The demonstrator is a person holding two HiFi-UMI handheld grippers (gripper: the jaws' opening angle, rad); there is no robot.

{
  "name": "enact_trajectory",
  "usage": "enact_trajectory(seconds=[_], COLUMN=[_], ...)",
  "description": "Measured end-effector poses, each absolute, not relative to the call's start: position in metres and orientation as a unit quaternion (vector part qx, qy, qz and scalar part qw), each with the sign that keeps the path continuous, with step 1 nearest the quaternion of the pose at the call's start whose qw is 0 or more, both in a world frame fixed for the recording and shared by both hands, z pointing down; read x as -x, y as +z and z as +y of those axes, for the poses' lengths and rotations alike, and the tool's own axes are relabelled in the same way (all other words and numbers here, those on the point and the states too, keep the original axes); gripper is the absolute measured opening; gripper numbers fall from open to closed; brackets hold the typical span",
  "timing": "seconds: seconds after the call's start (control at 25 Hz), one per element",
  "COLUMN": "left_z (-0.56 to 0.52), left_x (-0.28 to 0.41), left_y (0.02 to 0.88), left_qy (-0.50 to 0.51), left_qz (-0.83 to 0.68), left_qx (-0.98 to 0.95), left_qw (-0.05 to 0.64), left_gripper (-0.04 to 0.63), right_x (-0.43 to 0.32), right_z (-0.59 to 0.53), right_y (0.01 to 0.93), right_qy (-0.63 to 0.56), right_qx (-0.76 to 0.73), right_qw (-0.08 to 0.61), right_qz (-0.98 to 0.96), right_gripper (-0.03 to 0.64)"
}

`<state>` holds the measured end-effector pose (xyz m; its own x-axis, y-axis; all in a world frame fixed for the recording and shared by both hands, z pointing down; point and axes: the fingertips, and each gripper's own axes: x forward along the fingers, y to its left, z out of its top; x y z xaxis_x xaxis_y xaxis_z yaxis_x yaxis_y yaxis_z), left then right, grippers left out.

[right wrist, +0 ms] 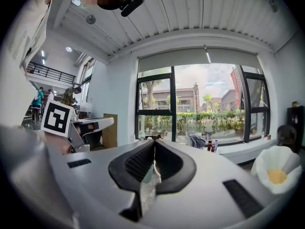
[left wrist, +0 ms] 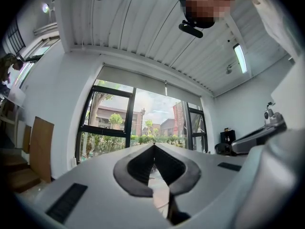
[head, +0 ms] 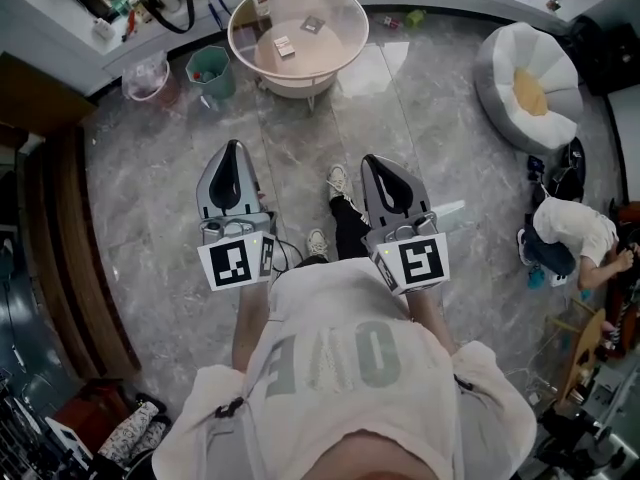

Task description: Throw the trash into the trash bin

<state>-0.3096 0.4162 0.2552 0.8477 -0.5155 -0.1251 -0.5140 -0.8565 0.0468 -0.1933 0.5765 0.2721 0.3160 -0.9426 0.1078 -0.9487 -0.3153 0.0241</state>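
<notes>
- In my right gripper [right wrist: 153, 141], the fingers are clamped shut on a crumpled wrapper [right wrist: 148, 182]: thin clear plastic, greenish tint, wrinkled.
- The wrapper's long axis runs along the slot between the fingers, loose end hanging down.
- Left gripper [left wrist: 154, 146]: fingers closed tip to tip, empty.
- Ahead on the grey marble floor [head: 150, 198]: small green trash bin [head: 211, 71], just beside a clear-lined bin [head: 147, 76] and the round glass worktop [head: 245, 43]; white beanbag [head: 505, 58] well off right.
- Only open floor lies between the grippers and the green bin.

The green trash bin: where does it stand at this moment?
In the head view the green trash bin stands on the floor at upper left, between the round table on its right and a bag-lined bin on its left.
</notes>
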Motion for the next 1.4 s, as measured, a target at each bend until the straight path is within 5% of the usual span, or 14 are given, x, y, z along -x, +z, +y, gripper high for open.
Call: enact_trajectory(seconds=[0.36, 0.96, 1.4], left_z=[0.369, 0.295, 0.248], left_x=[0.257, 0.070, 0.028], left_y=[0.268, 0.252, 0.258], left_qy=[-0.053, -0.039, -0.024], left_qz=[-0.287, -0.261, -0.284], left_qx=[-0.956, -0.964, -0.958], left_qw=[-0.005, -0.025, -0.025], left_gripper=[0.011, 0.011, 0.011], right_x=[0.114, -0.065, -0.103], right_z=[0.516, 0.431, 0.374], right_y=[0.287, 0.285, 0.299], right_qy=[0.041, 0.047, 0.063], right_qx=[-0.806, -0.808, -0.779], right_qw=[0.039, 0.021, 0.032], right_qz=[-0.589, -0.586, -0.623], right_gripper=[0.014, 0.014, 0.014])
